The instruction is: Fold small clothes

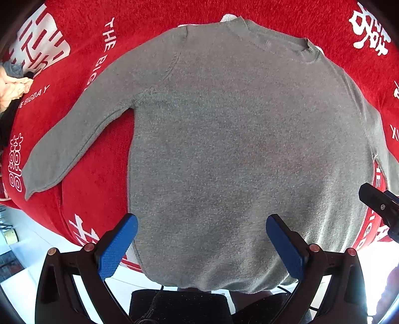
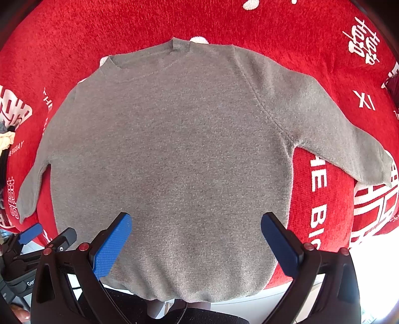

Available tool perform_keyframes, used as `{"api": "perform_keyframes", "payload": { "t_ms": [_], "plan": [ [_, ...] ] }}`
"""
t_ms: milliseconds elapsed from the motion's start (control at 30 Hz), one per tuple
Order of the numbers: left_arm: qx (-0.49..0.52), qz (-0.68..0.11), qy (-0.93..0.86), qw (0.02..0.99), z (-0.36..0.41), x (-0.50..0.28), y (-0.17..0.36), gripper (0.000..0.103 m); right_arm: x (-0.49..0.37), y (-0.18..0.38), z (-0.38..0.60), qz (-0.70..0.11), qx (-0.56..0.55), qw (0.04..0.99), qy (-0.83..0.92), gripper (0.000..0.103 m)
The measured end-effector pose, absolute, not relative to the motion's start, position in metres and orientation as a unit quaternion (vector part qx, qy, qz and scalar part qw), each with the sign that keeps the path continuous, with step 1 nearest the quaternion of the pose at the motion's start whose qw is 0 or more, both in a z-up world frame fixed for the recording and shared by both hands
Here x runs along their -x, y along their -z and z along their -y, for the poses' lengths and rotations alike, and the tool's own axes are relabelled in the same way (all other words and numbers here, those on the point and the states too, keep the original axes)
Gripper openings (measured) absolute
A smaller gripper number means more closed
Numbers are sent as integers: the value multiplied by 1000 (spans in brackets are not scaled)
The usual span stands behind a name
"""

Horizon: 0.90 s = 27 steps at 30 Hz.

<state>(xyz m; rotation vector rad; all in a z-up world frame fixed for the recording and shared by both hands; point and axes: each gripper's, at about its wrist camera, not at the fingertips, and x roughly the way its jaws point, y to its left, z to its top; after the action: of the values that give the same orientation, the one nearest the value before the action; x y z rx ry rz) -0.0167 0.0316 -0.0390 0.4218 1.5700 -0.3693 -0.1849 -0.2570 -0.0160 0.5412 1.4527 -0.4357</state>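
A red plush cloth with white characters and lettering covers the whole surface under me, reaching to the near edge where pale floor shows below. On it lies the grey sweater, spread flat with the neckline away from me and the hem hanging a little over the near edge. Both sleeves are out to the sides: one slants down toward the left, its cuff resting on the cloth, and the other stretches out to the right the same way.

My left gripper hovers above the hem area, its blue pads spread wide apart with nothing between them; one finger sits over the sweater's left edge, the other over its lower body. My right gripper hangs alongside, just as widely spread and holding nothing, above the lower right of the sweater.

At the far left edge, a small heap of other clothes sits on the cloth.
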Motion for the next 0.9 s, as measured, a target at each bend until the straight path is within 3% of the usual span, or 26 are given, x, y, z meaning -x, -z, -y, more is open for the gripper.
{"api": "perform_keyframes", "payload": {
  "t_ms": [900],
  "plan": [
    [-142, -705, 195, 667, -57, 1, 40, 103, 179, 17, 240, -661, -205, 694, 199, 103]
  ]
}}
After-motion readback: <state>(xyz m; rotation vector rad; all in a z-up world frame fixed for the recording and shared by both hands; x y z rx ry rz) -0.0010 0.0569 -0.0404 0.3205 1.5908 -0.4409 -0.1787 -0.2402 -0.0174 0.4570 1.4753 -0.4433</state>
